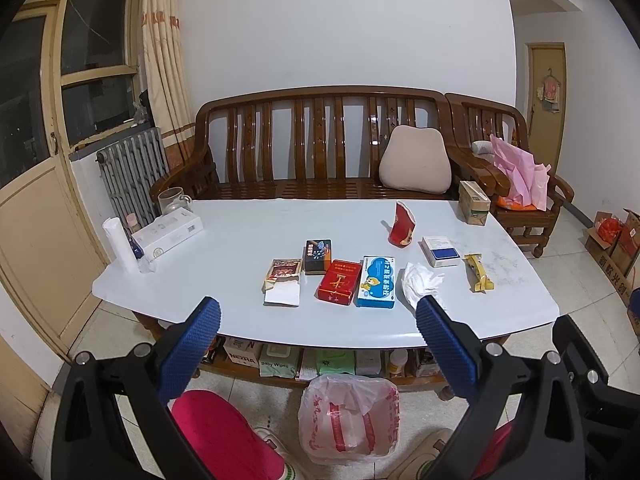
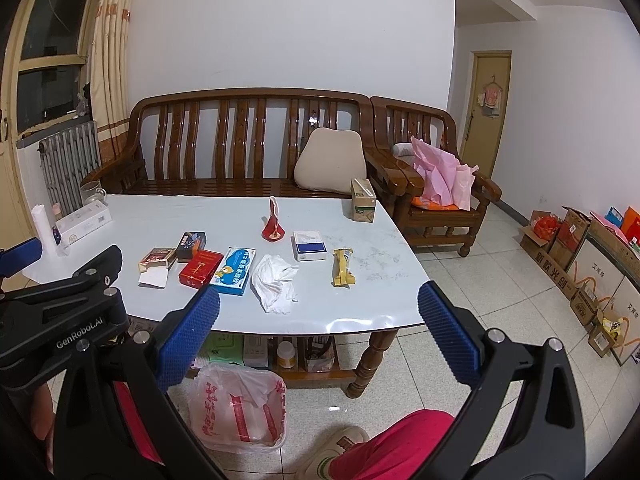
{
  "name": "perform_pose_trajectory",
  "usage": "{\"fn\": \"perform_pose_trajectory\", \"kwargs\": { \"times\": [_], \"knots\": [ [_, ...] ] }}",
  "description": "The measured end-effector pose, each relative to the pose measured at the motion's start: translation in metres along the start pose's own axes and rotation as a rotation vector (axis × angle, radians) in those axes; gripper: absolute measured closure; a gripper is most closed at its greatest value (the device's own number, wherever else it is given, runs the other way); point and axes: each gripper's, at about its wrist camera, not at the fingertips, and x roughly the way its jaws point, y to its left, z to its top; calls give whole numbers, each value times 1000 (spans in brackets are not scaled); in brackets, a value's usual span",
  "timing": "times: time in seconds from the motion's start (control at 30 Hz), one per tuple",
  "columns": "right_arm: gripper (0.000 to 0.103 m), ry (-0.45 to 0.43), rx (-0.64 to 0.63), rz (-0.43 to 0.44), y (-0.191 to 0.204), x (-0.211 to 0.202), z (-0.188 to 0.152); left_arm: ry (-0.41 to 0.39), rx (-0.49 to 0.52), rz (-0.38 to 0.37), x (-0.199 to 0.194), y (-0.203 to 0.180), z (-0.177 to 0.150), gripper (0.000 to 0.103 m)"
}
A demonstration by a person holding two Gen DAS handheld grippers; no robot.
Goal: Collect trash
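On the pale blue desk (image 1: 240, 232) lie a crumpled white tissue (image 2: 274, 282), a yellow snack wrapper (image 2: 343, 267), a crushed red paper cup (image 1: 402, 226) and small cardboard boxes. Below its near edge stands a bin lined with a red-printed plastic bag (image 2: 238, 410). Both left gripper (image 1: 318, 330) and right gripper (image 2: 318, 330) hang before the desk, fingers wide apart, holding nothing.

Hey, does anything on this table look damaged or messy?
Yes. The red paper cup is crushed and torn, a crumpled tissue lies near the front edge, and the small brown box has its flap torn open.
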Motion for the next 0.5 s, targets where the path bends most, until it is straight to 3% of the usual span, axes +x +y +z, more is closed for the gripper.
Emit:
{"fn": "perform_pose_trajectory", "kwargs": {
  "times": [0.3,0.5],
  "knots": [
    [6,0,0,1,0,0,-1,7,17,-2,3,-1,1,7],
    [6,9,0,12,3,3,0,61,1,-55,17,2,3,7]
  ]
}}
